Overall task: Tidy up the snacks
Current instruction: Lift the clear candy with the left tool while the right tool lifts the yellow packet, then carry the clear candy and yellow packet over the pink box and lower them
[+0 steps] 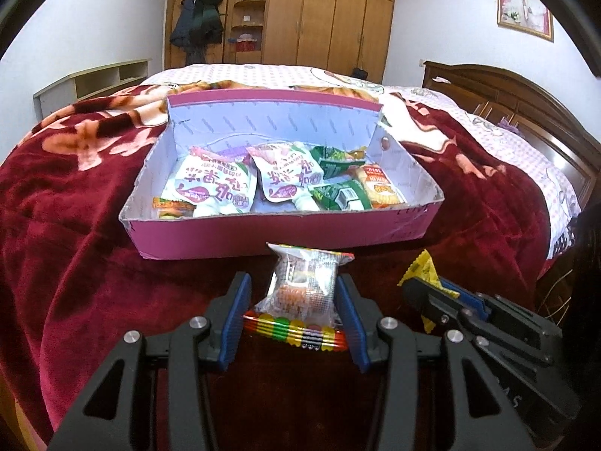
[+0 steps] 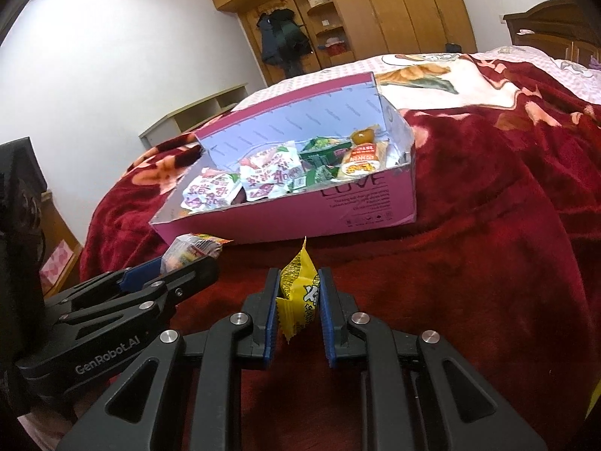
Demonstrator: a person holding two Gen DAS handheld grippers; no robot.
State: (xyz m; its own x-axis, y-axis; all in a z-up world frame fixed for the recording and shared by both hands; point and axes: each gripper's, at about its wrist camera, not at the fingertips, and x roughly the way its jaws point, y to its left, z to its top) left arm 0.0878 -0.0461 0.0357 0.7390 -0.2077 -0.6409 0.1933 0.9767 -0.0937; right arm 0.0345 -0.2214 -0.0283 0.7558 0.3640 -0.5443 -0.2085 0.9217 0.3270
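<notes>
A pink cardboard box [image 1: 263, 235] [image 2: 300, 218] sits on the red blanket and holds several snack packets, white, green and orange. My left gripper [image 1: 295, 291] is shut on a clear snack packet with a striped seal [image 1: 300, 289], just in front of the box's near wall. That packet [image 2: 191, 250] and the left gripper [image 2: 165, 278] also show at the left of the right wrist view. My right gripper [image 2: 299, 291] is shut on a small yellow snack packet [image 2: 300, 289], held over the blanket short of the box. From the left wrist view the yellow packet [image 1: 420, 268] pokes out of the right gripper [image 1: 432, 289].
The box rests on a bed covered by a dark red flowered blanket [image 1: 75, 225]. A wooden headboard [image 1: 526, 105] stands at the right, a wardrobe [image 1: 319, 11] at the far wall, a low shelf unit [image 1: 94, 82] at the left.
</notes>
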